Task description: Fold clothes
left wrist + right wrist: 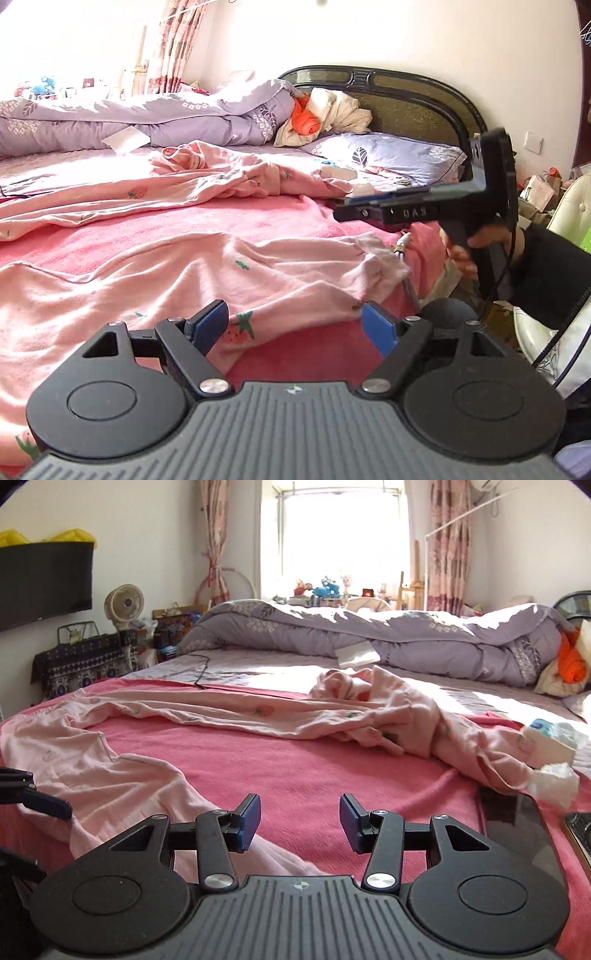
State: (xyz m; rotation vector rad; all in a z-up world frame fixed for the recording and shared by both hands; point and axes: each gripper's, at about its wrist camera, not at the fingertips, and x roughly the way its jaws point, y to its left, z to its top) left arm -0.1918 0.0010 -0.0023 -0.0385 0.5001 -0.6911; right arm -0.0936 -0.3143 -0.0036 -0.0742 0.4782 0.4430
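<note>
Nearest the lens in the left wrist view, the left gripper (pixel 295 328) is hovering with its jaws spread wide, its blue pads (pixel 212 325) standing apart over a strawberry-print edge of the pink pyjama garment (pixel 166 273) without pressing on it. That garment is lying crumpled on the pink towelling blanket (pixel 236 218) along the near edge of the bed. A second pink garment (pixel 207 173) of the same print is lying rumpled farther in, toward the middle of the bed, stretching across to the side by the pillow (pixel 388 155). At the right of this view a hand (pixel 476 247) is gripping the handle of the right gripper (pixel 341 208), which is pointing across the bed above the blanket. In the right wrist view the right gripper (pixel 300 821) is sitting with its jaws partly parted and nothing between the pads (pixel 251 821); bare blanket (pixel 295 760) is showing in the gap, and a fold of the near garment (pixel 122 782) is lying below and to the left of the left finger. The second garment (pixel 369 709) is trailing across the blanket toward the right edge of the bed, ending beside a crumpled white tissue (pixel 554 779). A folded lilac quilt (pixel 369 635) is lying along the far edge of the bed, under the window (pixel 334 539).
</note>
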